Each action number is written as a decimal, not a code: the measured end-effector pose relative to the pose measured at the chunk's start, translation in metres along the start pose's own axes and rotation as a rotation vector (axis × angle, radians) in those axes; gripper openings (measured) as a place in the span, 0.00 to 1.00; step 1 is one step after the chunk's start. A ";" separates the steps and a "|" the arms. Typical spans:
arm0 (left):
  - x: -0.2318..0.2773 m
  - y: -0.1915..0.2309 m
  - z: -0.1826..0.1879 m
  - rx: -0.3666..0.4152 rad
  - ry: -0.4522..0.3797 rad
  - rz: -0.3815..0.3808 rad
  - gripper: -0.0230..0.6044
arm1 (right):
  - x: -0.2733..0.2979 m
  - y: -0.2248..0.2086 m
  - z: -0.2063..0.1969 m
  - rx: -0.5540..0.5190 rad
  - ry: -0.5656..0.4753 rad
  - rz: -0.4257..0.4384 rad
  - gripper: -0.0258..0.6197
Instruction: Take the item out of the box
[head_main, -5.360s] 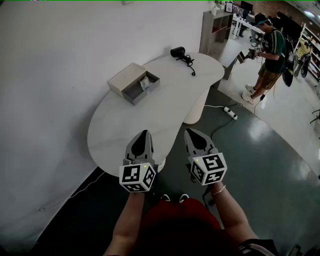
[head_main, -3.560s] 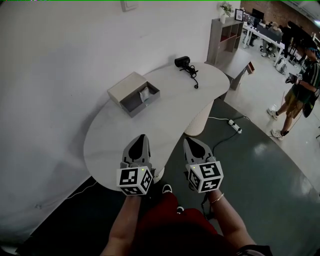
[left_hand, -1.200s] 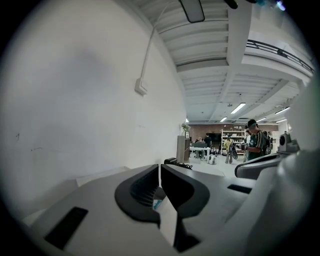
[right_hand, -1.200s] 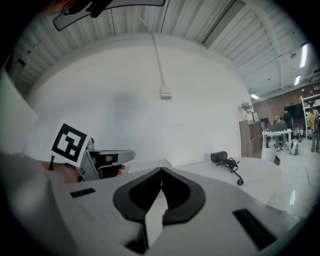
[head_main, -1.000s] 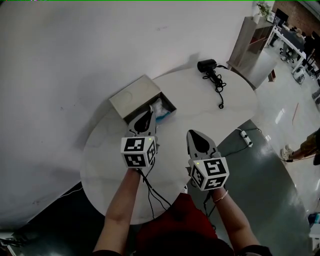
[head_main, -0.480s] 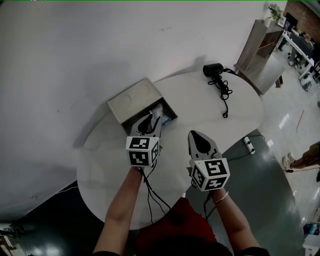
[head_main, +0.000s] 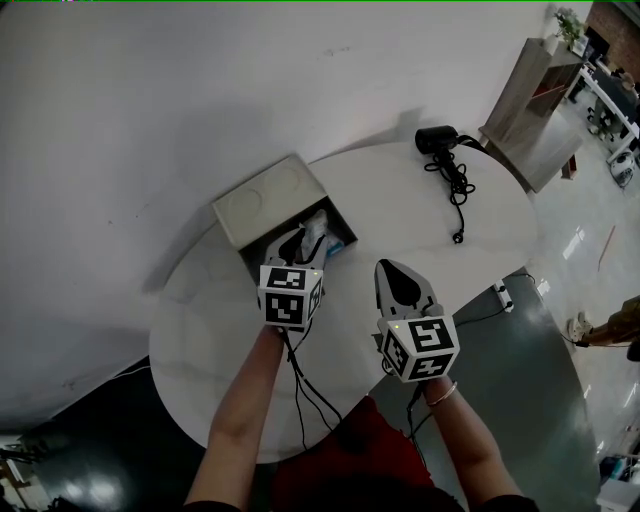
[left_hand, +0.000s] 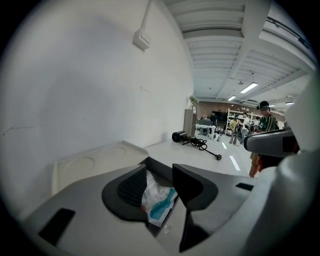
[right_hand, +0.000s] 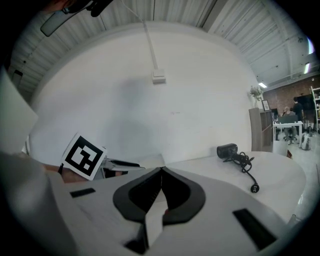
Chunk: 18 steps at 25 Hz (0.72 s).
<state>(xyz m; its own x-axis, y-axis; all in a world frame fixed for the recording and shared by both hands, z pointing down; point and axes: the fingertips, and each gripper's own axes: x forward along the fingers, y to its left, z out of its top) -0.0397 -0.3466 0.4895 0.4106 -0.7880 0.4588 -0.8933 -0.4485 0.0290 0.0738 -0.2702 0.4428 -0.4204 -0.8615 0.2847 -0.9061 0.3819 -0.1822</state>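
Observation:
A grey cardboard box (head_main: 268, 198) lies open on the white table (head_main: 420, 230) with its lid folded back towards the wall. Inside lies a crumpled white and teal packet (head_main: 318, 233). My left gripper (head_main: 297, 240) hangs over the box's near edge, pointing down into it. Its jaws have just been opening and stand apart. In the left gripper view the packet (left_hand: 157, 200) shows in the gap of the left gripper (left_hand: 159, 169), with neither pad pressing on it. My right gripper (head_main: 396, 272) hovers over the table to the right of the box, its jaws shut and empty (right_hand: 161, 171).
A black hair dryer (head_main: 440, 140) with a coiled cord lies at the table's far right. A power strip (head_main: 508, 293) lies on the floor past the table's right edge. A person (left_hand: 265, 120) stands far off in the room. The wall is close behind the box.
My left gripper has moved forward and down to the box and its jaws have spread from shut to apart. The right gripper has drifted a little forward.

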 end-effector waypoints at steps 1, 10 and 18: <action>0.004 0.001 -0.001 0.001 0.011 0.001 0.29 | 0.002 -0.001 0.000 0.001 0.001 0.002 0.06; 0.032 0.006 -0.015 0.045 0.109 0.010 0.31 | 0.020 -0.012 -0.006 0.008 0.024 0.014 0.06; 0.052 0.013 -0.033 0.023 0.206 0.010 0.33 | 0.033 -0.020 -0.013 0.008 0.045 0.028 0.06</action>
<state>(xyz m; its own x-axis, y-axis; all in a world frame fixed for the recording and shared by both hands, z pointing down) -0.0358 -0.3792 0.5433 0.3535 -0.6906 0.6309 -0.8918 -0.4525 0.0044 0.0779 -0.3018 0.4678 -0.4472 -0.8347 0.3215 -0.8937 0.4024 -0.1983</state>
